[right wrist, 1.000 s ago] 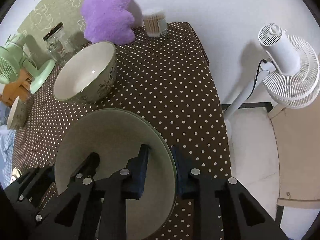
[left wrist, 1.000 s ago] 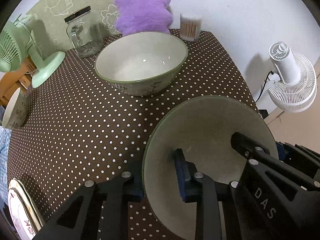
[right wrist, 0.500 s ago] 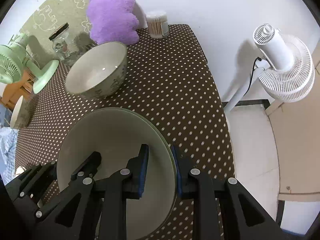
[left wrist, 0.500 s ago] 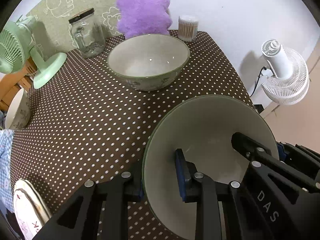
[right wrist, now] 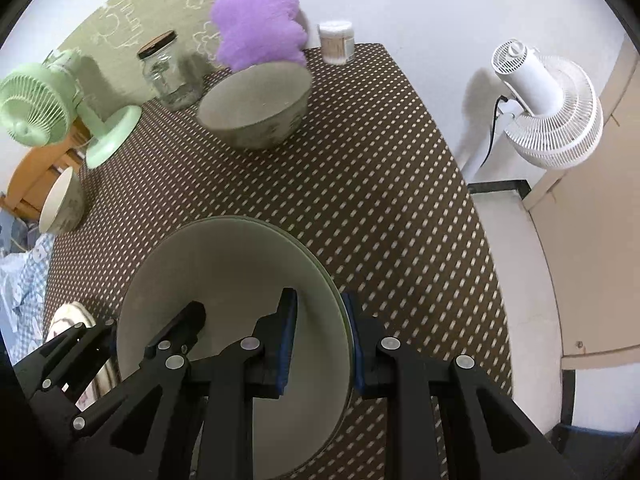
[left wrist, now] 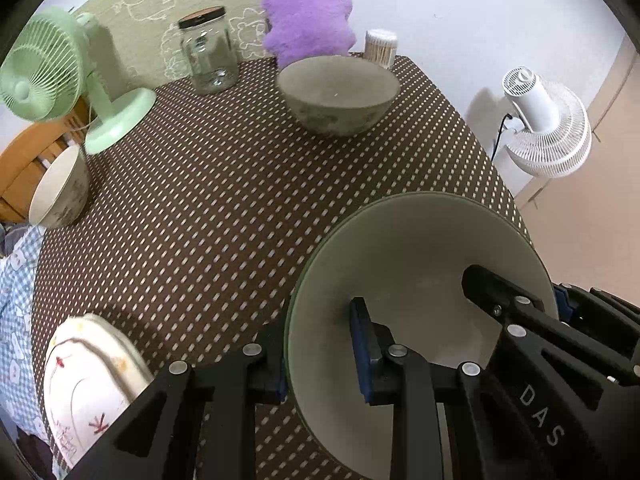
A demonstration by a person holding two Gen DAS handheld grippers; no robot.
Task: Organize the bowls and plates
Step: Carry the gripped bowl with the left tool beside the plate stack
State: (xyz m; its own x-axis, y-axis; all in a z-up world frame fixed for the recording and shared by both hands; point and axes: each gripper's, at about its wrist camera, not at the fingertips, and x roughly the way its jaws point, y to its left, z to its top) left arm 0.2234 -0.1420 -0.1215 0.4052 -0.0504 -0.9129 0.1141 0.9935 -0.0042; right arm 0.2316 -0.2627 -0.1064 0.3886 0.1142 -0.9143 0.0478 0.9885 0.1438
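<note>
Both grippers hold one large green-rimmed bowl (left wrist: 420, 264) above the table. My left gripper (left wrist: 320, 344) is shut on its left rim. My right gripper (right wrist: 320, 336) is shut on its right rim; the bowl shows in the right wrist view (right wrist: 224, 272) too. A second large patterned bowl (left wrist: 338, 94) stands at the far side of the table, also in the right wrist view (right wrist: 254, 110). A small bowl (left wrist: 60, 192) stands at the left edge. A stack of white plates (left wrist: 88, 376) lies at the near left.
The brown dotted tablecloth (left wrist: 208, 184) covers the table. A green desk fan (left wrist: 60, 80), a glass jar (left wrist: 208, 54), a purple plush toy (left wrist: 308, 8) and a cotton-swab box (left wrist: 380, 46) stand along the back. A white floor fan (right wrist: 548, 108) stands off the right edge.
Both grippers have lifted and drawn back with the bowl. The far bowl now looks smaller and farther away, and more of the table and the plates has come into view.
</note>
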